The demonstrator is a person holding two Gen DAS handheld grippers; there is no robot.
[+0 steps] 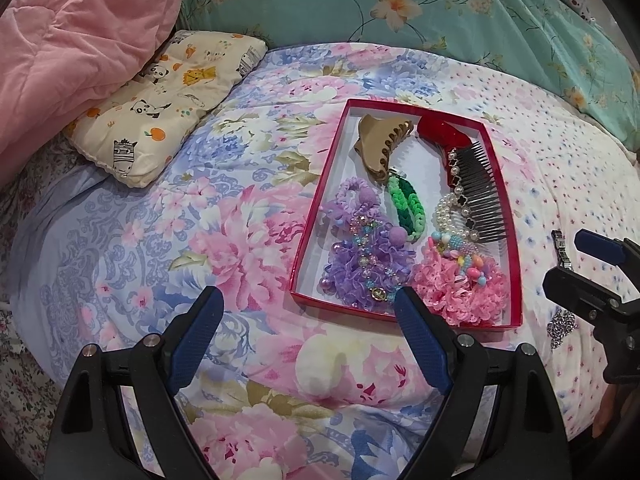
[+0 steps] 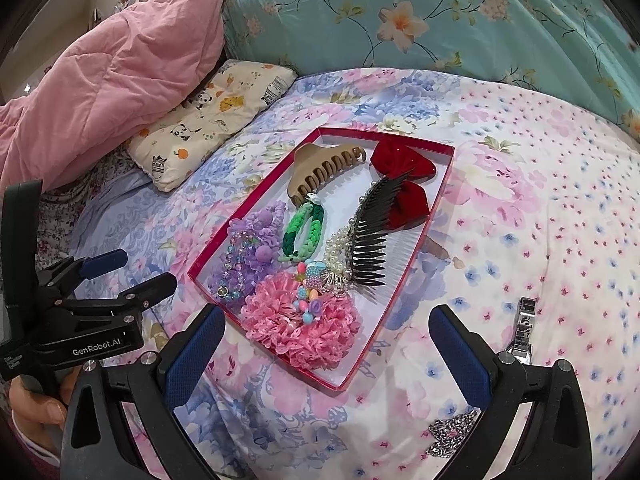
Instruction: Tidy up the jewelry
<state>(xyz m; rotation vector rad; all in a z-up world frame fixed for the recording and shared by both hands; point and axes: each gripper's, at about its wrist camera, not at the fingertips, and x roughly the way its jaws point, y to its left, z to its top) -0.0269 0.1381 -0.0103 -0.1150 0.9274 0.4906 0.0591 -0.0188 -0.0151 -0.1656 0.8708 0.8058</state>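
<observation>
Readable text: one brand mark

"GenRobot.AI" is printed in white on the black body of the left gripper (image 2: 130,268), as seen from the right wrist view; smaller white lettering at its left end is too small to be read. No other text is legible.

Pink blanket (image 1: 80,28) lying bunched at bed's far left corner, overlapping animal-print pillow (image 1: 160,108); teal floral quilt (image 1: 460,12) running along far edge.

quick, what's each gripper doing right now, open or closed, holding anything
Left gripper: open, holding nothing, above the flowered bedspread.
Right gripper: open, holding nothing.
</observation>
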